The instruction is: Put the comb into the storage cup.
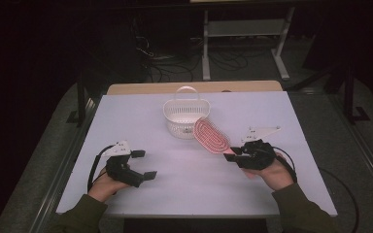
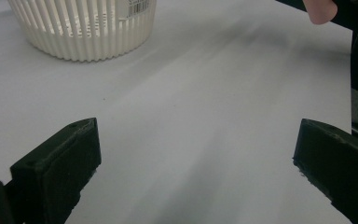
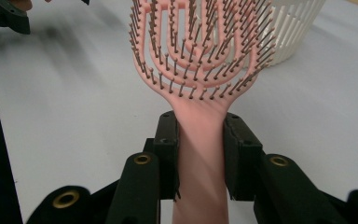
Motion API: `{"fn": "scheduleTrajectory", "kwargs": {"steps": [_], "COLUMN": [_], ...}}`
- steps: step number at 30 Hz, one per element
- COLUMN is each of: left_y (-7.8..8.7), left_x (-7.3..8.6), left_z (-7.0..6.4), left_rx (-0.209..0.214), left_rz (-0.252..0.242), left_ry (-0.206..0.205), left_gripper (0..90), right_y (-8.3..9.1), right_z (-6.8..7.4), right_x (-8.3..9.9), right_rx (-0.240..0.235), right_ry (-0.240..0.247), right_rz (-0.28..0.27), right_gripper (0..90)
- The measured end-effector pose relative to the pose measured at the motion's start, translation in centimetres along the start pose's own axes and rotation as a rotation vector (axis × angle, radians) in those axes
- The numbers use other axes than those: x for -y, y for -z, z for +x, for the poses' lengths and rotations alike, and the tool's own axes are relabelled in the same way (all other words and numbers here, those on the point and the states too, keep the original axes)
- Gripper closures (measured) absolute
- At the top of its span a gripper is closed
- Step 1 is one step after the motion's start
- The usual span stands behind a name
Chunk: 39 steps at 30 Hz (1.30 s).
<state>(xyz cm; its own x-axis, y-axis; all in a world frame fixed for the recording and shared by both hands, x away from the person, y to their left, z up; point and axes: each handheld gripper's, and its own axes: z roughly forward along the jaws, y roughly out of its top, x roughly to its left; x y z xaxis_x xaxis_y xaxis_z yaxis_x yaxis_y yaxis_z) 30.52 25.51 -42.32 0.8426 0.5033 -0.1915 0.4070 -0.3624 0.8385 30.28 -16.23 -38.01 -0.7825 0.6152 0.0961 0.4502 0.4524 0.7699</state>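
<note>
Pink hairbrush [image 3: 198, 60]: handle clamped between the jaws of the right gripper [image 1: 239, 154], head raised, long axis running toward 10 o'clock. White basket [image 1: 184, 115]: just beyond the brush head at 11 o'clock, touching or nearly so. Left gripper [image 1: 143, 164]: wide, empty, well apart at 8 o'clock of the basket.

White surface [image 1: 189, 170]; beyond its far edge, a metal frame [image 1: 245, 29] and cables [image 1: 175, 60] on the floor.
</note>
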Motion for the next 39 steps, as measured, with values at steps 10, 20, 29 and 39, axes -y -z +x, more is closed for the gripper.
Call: {"fn": "scheduleTrajectory", "kwargs": {"steps": [10,20,29,39], "left_y": [-0.8,-1.6,-2.3,-3.5], "left_x": [-1.0,-2.6,-4.0,-5.5], "left_z": [-0.5,-0.6,-0.5,-0.3], "left_rx": [0.023,0.041,0.083,0.096], "left_rz": [-0.003,-0.019,-0.023,-0.045], "left_ry": [0.003,0.003,0.011,0.0], "left_gripper": [0.4,6.0,1.2,0.0], "right_y": [-0.1,0.1,0.1,0.1], "right_z": [0.6,0.5,0.5,0.5], "right_x": [-0.2,-0.4,-0.4,-0.6], "right_rx": [-0.009,-0.003,0.003,0.012], "right_ry": [0.008,0.01,0.014,0.017], "right_rz": [-0.011,-0.03,-0.034,-0.046], "right_gripper": [69.0,69.0,69.0,69.0]}}
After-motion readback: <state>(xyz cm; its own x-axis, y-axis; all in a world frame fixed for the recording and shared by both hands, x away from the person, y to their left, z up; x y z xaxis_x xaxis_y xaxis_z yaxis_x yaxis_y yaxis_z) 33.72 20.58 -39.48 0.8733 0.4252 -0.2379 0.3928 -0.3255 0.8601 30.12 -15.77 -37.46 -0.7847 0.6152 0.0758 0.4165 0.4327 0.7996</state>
